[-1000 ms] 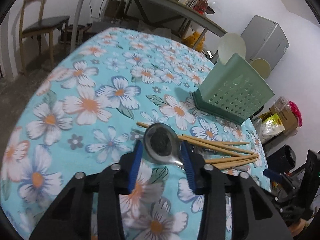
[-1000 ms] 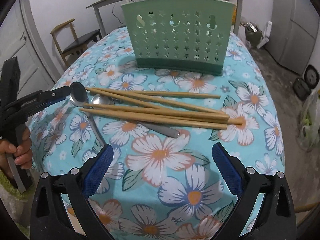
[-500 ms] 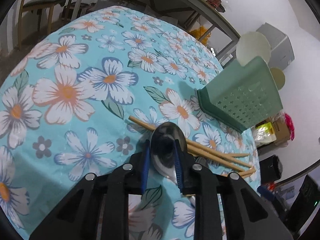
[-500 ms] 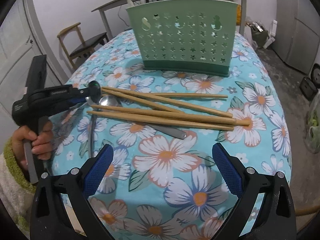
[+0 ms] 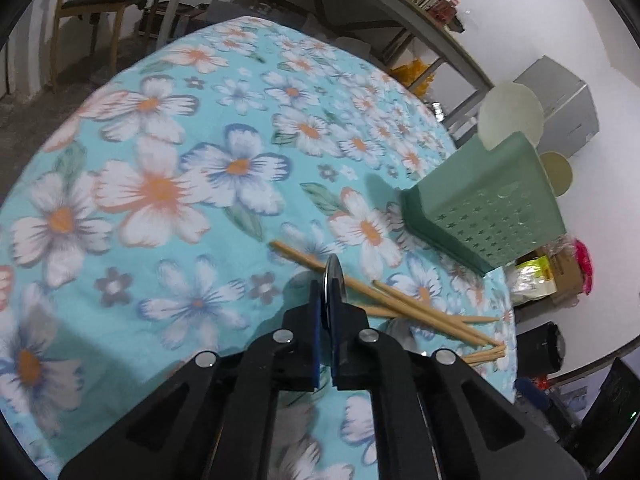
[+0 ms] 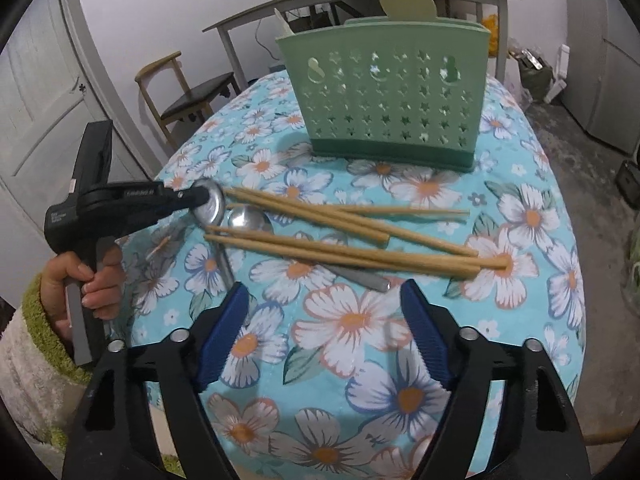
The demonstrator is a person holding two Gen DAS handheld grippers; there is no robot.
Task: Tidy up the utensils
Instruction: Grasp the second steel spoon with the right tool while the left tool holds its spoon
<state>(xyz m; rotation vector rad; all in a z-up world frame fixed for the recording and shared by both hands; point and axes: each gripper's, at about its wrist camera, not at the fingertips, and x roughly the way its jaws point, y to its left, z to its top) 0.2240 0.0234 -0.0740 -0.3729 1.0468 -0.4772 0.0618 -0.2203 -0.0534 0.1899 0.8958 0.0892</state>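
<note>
1. My left gripper [image 5: 327, 344] is closed on the bowl of a metal spoon [image 6: 211, 206]. In the left wrist view I see only the thin rim of the bowl standing up between the blue pads [image 5: 316, 320]. In the right wrist view the bowl is at the tip of this gripper and the handle goes down and toward my right gripper [image 6: 322, 334].
2. I judge the spoon to be light, stiff and smooth, so it can turn or slip between the pads. A grip on the neck or the handle would be more sure than on the round bowl.
3. A second spoon [image 6: 249, 219] lies flat just beside the held one, and the chopsticks [image 6: 352, 254] cover its handle. Its bowl points toward the left gripper and its handle end [image 6: 378, 283] lies just ahead of the right gripper.
4. The chopsticks look like light, stiff wood and can roll. Their long axis runs across in front of my right gripper, with the thin tips toward the right side. I would take them near the middle.
5. My right gripper is wide open and holds nothing; it hovers over the floral tablecloth [image 6: 360, 320], just before the chopsticks.
6. The green utensil holder [image 6: 386, 96] stands upright beyond the chopsticks, well ahead of both grippers.
</note>
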